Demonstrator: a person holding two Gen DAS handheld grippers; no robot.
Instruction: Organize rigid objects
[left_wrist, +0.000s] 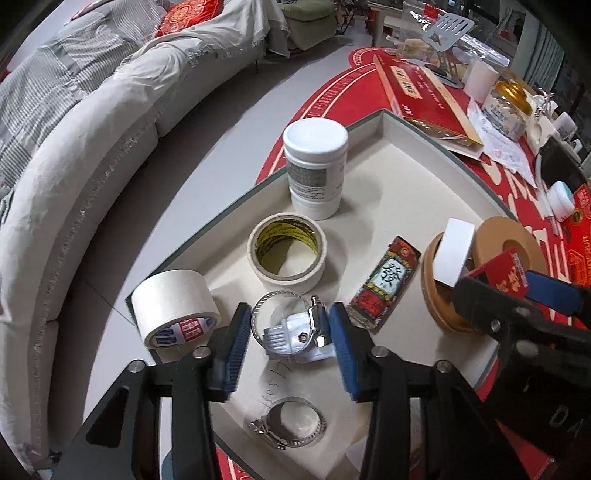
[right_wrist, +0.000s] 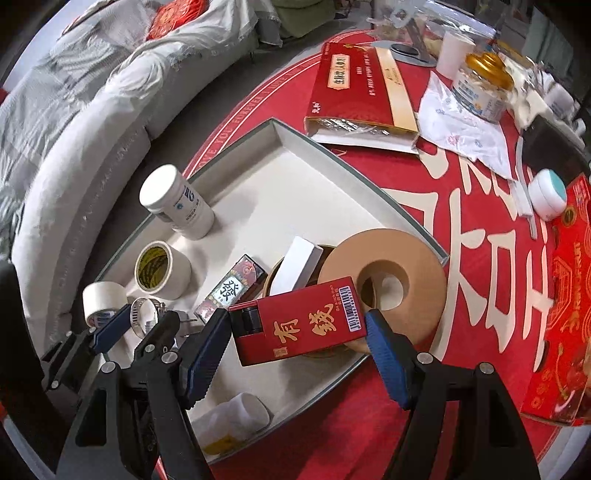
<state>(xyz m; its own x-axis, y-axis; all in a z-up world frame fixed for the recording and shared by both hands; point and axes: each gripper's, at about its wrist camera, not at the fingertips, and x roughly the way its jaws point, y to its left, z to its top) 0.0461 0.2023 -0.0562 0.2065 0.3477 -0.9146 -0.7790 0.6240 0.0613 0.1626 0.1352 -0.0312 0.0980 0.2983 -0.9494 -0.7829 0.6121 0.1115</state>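
The right gripper (right_wrist: 297, 326) pinches a red lighter box (right_wrist: 299, 321) between its blue pads, one pad at each short end, just over the near part of the shallow white tray (right_wrist: 280, 129). The box's long axis runs across the jaws, from about 8 o'clock to 2 o'clock in the right wrist view, barcode end toward 2 o'clock and black-capped end toward 8 o'clock, printed face up. It hangs partly over the brown tape roll (right_wrist: 384, 280), which leans against a darker roll with a white roll (right_wrist: 299, 262) standing in it.

The left gripper (left_wrist: 286, 332) has its fingers spread apart, a hose clamp (left_wrist: 284, 317) and a small white-and-metal part (left_wrist: 295, 339) lying between them; the pads do not seem to press on either. A second hose clamp (left_wrist: 291, 424) lies nearer, at 6 o'clock.

Farther off, at 12 o'clock in the left wrist view, sit a flat masking tape roll (left_wrist: 288, 254) and then the white jar (left_wrist: 316, 166); another tape roll (left_wrist: 173, 306) stands at 9 o'clock, and a patterned lighter (left_wrist: 384, 282) lies at 2 o'clock.

The step looks like placing: the red box is being brought down into the tray. The next move calls for a bare patch of tray floor, clear of the brown roll, before the pads part.
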